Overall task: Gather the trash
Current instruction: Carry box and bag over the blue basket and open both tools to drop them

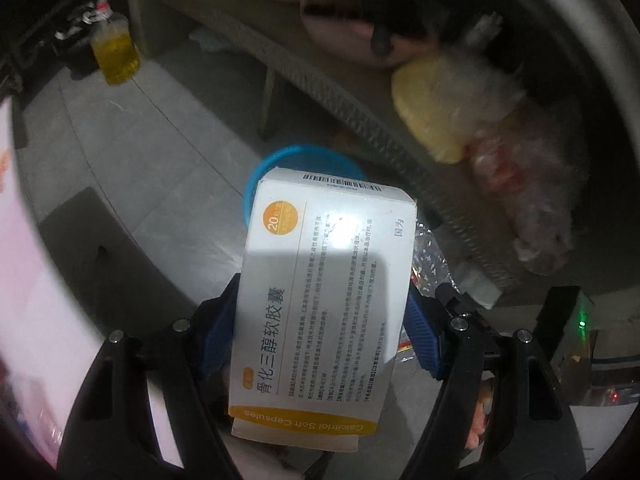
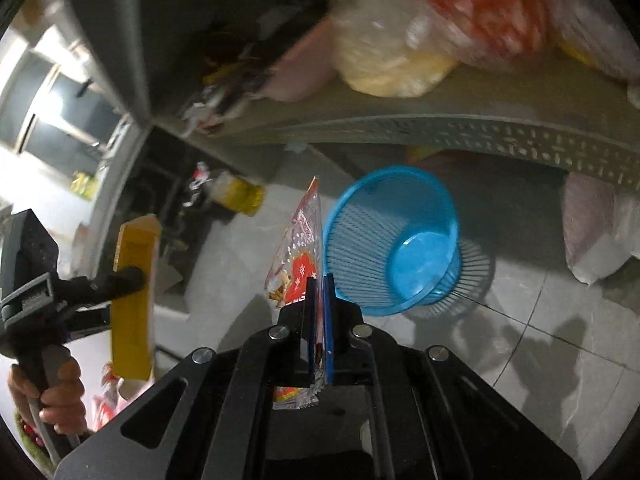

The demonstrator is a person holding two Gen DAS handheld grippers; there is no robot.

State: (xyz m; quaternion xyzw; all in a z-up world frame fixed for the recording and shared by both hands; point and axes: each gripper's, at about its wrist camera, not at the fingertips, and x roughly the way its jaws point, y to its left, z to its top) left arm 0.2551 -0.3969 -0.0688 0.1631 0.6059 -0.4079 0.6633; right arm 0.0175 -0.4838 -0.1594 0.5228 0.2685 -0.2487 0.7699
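Right wrist view showed the right gripper (image 2: 318, 312) pinching a snack wrapper (image 2: 298, 256) above the blue bin (image 2: 400, 240); the left gripper (image 1: 324, 328) clamped a medicine box (image 1: 320, 304), probably short of it. Next: release over the opening.

One medicine box (image 1: 324, 300), one snack wrapper (image 2: 298, 256) — one blue basket (image 2: 394, 240).

Off to the tongs' upper left there's a bottle of yellow oil (image 1: 116, 54) sitting on the grey tiled floor (image 1: 160, 152), and up ahead a wicker shelf (image 2: 460, 128) is loaded with a yellowish bag (image 2: 384, 64) and some pink stuff (image 1: 352, 40).
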